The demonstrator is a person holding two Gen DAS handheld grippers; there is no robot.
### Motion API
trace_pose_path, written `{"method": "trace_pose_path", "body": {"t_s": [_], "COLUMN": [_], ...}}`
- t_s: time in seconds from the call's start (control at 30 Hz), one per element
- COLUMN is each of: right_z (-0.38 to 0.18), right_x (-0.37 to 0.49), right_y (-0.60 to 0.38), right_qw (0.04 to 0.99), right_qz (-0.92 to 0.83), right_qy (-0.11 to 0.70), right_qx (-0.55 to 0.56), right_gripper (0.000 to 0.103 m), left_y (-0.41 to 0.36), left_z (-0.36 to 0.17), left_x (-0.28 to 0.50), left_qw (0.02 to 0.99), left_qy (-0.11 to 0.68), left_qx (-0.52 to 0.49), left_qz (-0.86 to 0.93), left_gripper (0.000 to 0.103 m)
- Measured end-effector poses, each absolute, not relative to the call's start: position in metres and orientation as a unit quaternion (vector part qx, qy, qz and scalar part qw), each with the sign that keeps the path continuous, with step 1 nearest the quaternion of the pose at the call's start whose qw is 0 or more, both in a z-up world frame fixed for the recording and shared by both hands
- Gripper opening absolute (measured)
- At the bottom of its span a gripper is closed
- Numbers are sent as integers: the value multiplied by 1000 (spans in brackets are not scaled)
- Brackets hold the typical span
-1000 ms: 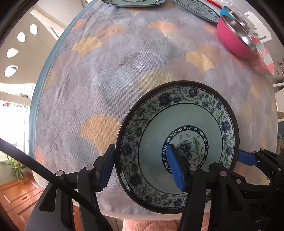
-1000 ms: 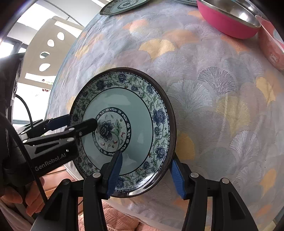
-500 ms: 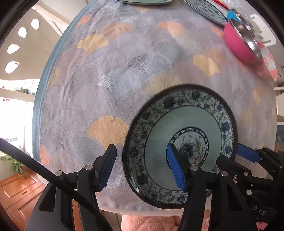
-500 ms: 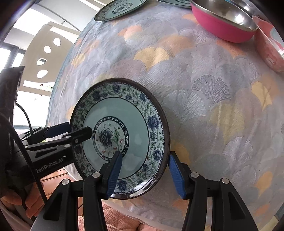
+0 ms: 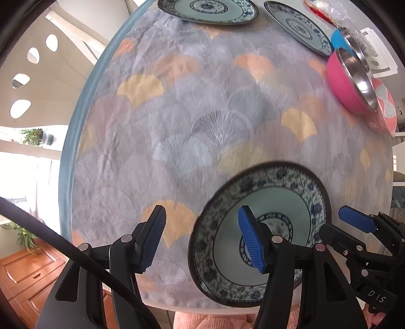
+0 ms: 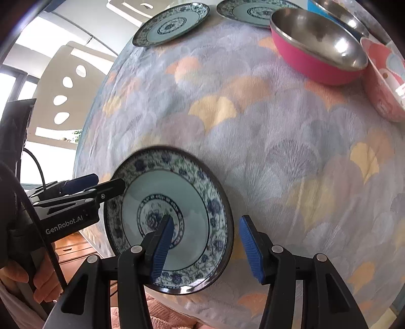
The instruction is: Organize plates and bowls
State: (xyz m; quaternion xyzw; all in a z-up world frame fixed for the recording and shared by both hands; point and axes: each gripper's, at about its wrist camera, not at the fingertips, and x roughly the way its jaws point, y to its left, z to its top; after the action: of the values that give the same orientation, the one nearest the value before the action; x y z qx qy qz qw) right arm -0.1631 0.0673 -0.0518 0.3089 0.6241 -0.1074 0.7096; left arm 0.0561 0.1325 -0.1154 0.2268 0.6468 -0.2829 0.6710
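Three patterned plates lie unstacked: two at the far edge of the bench (image 6: pixel 278 157), one plate (image 6: pixel 177 202) at its near edge. Stacking appears not yet begun. Left gripper (image 5: pixel 202 238) and right gripper (image 6: pixel 207 245) are both spread, each straddling the near plate's rim; contact cannot be confirmed.

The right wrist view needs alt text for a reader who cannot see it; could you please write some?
A blue-and-white floral plate lies at the near edge of a round table under a fan-patterned tablecloth, with the open right gripper straddling its rim and the left gripper reaching in beside it. Two matching plates and a pink steel-lined bowl sit at the far side.
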Motion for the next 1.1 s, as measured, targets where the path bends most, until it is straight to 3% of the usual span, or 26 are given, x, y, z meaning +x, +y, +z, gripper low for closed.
{"method": "trace_pose_path", "body": {"t_s": [0.6, 1.1], "right_z": [19, 46], "right_x": [-71, 22], "right_y": [6, -57], "right_qw": [767, 788], "right_qz": [-103, -88], "right_qy": [588, 556], "right_qx": [235, 249], "right_gripper": [52, 52], "left_y": [57, 28], "left_z": [-71, -81], "left_x": [191, 254], "left_qw": [704, 724], "left_qy": [623, 616], "left_qx": [204, 163], "left_qz": [-273, -263], "left_gripper": [57, 57]}}
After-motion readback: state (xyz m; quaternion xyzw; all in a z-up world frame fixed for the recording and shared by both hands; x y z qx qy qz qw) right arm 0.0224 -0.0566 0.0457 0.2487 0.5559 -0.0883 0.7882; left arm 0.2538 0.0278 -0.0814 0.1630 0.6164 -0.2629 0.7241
